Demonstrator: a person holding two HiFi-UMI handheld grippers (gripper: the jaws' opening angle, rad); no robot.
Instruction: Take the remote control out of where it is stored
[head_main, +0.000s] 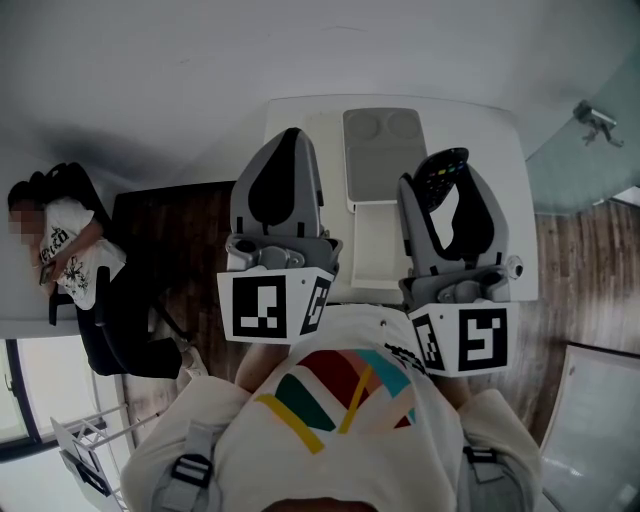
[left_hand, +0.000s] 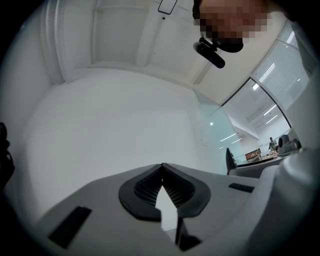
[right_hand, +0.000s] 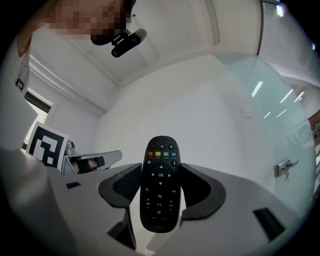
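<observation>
A black remote control (right_hand: 160, 182) with coloured buttons stands upright between the pads of my right gripper (right_hand: 160, 176), which is shut on its lower half. In the head view the remote (head_main: 441, 168) sticks up out of the right gripper (head_main: 444, 185), held above the white table (head_main: 290, 115). My left gripper (head_main: 285, 135) is raised beside it at the left, with nothing in it. The left gripper view shows that gripper (left_hand: 162, 166) with its ribbed pads meeting at the tips, and only white wall and ceiling beyond them.
On the white table lie a grey tray with two round hollows (head_main: 383, 160) and a white box (head_main: 378, 245) just in front of it. A person (head_main: 70, 250) sits at a desk at the far left. A glass door with a handle (head_main: 597, 120) stands at the right.
</observation>
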